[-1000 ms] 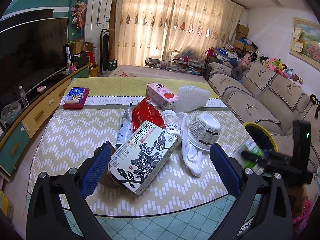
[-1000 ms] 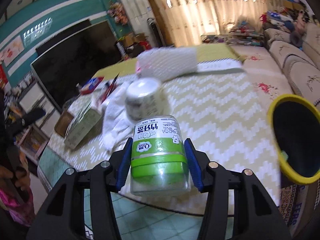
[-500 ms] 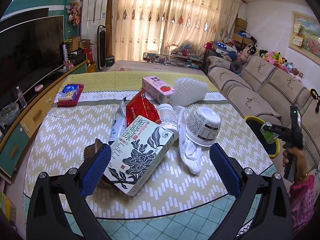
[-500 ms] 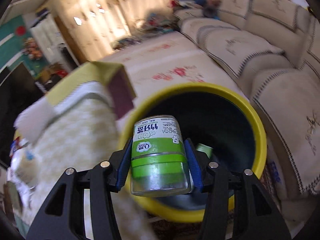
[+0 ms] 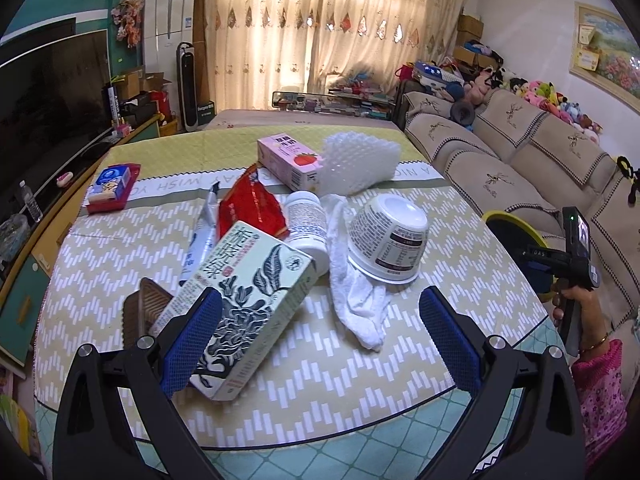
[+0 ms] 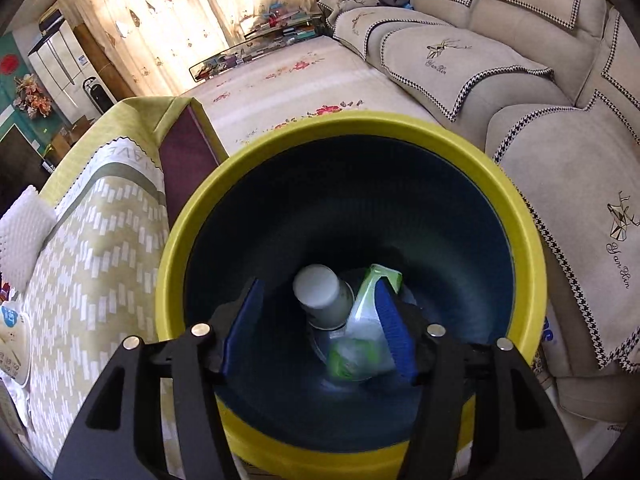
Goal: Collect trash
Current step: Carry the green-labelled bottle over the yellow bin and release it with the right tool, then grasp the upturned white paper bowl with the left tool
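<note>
The green-labelled jar (image 6: pixel 352 354) that was clamped in the right hand-held gripper (image 6: pixel 318 326) half a second ago now lies blurred at the bottom of the yellow-rimmed bin (image 6: pixel 192 208), beside a white-capped bottle (image 6: pixel 322 296) and a green carton (image 6: pixel 380 280). The right hand-held gripper's blue pads stand apart with nothing between them, poised over the near side of the bin's mouth. The bin stands just beside the edge of the tabletop (image 6: pixel 92 264), between it and the sofa (image 6: pixel 540 152).

The left hand-held gripper (image 5: pixel 320 336) hovers wide apart above the near edge of the tabletop. Its left pad is just in front of a floral-printed carton (image 5: pixel 244 304) lying tilted on a brown box (image 5: pixel 140 304). Beyond lie a white cloth (image 5: pixel 352 288), an upturned white cup (image 5: pixel 386 240), a white pill bottle (image 5: pixel 306 222), a red packet (image 5: pixel 252 208), a pink carton (image 5: pixel 288 160) and white foam netting (image 5: pixel 356 160). Bare patterned cloth lies between the pads.
</note>
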Available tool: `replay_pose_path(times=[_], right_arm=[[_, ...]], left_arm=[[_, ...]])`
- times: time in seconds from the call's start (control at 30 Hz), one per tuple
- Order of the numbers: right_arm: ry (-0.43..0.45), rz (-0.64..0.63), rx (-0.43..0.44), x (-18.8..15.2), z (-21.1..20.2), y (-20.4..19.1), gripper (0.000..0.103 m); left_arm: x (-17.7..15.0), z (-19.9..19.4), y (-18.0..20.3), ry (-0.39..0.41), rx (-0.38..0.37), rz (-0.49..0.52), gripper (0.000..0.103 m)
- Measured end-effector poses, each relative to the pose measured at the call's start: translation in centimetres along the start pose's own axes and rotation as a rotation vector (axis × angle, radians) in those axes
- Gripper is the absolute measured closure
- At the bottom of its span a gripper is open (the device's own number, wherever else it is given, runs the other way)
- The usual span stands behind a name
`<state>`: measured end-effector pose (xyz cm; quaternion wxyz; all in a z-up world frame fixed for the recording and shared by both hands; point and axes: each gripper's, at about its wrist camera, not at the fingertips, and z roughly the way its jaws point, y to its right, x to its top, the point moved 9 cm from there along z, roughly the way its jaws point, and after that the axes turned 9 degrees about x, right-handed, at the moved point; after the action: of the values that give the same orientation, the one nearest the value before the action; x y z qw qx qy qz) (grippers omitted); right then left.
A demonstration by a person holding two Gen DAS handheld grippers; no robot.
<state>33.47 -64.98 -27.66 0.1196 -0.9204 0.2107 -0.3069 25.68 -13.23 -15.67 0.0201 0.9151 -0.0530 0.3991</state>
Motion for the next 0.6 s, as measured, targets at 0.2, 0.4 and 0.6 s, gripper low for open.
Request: replay_pose_path(times=[0.2, 0.4, 0.6], right_arm=[[0.027, -0.009, 0.016, -0.3, -1.7, -0.8, 0.042], [0.032, -0.023, 0.044, -0.9, -2.7, -1.6, 0.039], [0.029, -0.022, 0.06, -1.6, -3.1, -1.6, 0.039]], left_arm=[[0.9, 1.4, 2.5, 0.009, -0.033, 0.073, 0.006], [3.0, 3.1, 5.8, 0.031, -0.093, 0.151, 0.006], [5.3, 5.7, 9.1, 0.026, -0.157, 0.215, 0.006]])
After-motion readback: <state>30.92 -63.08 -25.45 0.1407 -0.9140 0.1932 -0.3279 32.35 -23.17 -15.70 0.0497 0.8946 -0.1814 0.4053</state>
